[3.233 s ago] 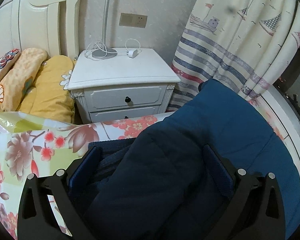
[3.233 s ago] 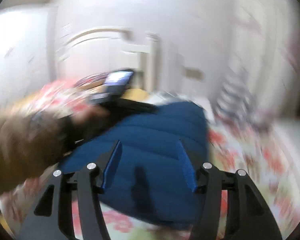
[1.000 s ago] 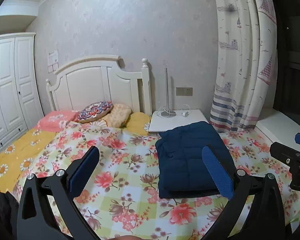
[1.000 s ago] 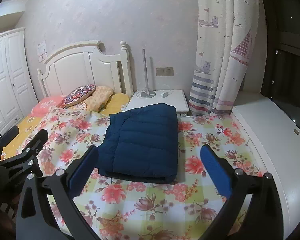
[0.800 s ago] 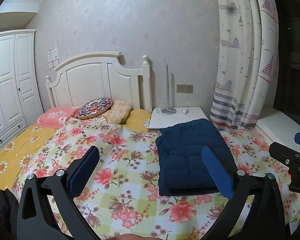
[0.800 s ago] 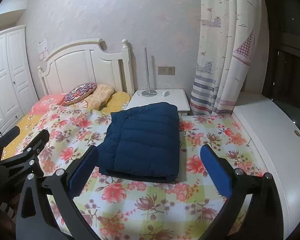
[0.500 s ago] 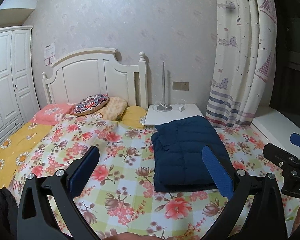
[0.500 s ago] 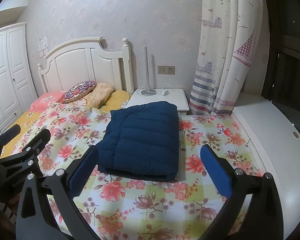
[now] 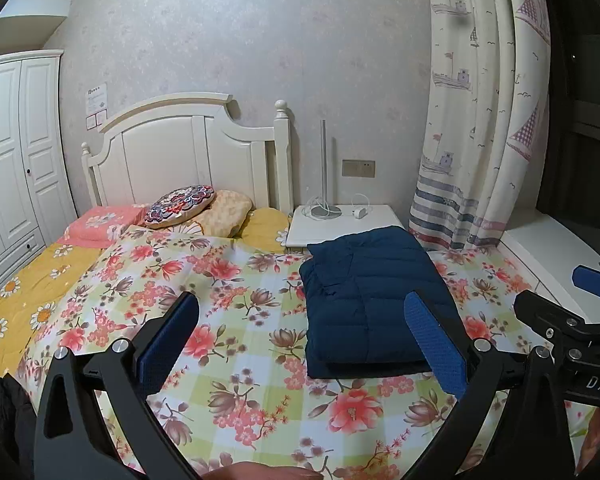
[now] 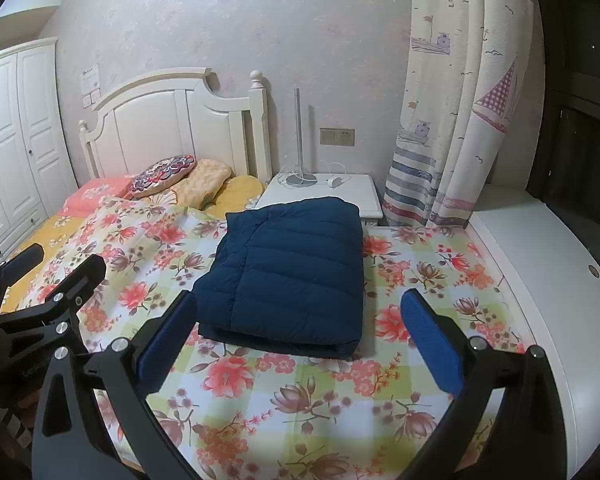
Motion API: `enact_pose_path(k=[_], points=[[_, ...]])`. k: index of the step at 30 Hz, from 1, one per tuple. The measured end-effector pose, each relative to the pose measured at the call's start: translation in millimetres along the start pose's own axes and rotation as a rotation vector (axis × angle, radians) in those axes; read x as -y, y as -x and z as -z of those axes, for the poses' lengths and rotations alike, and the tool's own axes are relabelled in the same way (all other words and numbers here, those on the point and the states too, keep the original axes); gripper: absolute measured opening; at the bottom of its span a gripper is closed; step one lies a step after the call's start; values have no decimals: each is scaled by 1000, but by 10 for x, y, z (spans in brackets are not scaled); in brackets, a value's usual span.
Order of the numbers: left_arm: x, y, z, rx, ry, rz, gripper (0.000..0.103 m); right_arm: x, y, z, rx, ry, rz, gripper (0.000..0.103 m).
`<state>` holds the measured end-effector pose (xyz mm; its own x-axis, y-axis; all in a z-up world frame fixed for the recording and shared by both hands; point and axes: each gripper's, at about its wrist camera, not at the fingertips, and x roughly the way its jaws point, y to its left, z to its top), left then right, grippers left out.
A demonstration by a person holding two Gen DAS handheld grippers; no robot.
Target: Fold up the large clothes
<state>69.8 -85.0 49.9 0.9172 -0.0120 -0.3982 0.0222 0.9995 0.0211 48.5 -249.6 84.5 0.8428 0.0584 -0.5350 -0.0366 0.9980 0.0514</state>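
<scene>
Navy quilted jacket (image 10: 288,268) lies folded into a flat rectangle on the floral bedspread (image 10: 400,280), toward the bed's far right corner, just in front of the white nightstand (image 10: 320,196). Left gripper (image 9: 300,332) wide open, nothing btwn its blue pads, held above the near edge of the bed, well apart from the jacket. Right gripper (image 10: 296,328) also spread wide & empty, near edge too. Pillows (image 9: 204,210) stacked at the headboard (image 9: 188,152).
</scene>
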Motion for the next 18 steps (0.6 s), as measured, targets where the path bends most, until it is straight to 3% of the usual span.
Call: enact_pose_path(k=[10, 18], points=[[4, -35, 28, -6, -8, 4, 99, -7, -62, 57, -13, 4, -6, 101], [12, -294, 110, -47, -15, 17, 99, 24, -340, 137, -62, 1, -11, 101]])
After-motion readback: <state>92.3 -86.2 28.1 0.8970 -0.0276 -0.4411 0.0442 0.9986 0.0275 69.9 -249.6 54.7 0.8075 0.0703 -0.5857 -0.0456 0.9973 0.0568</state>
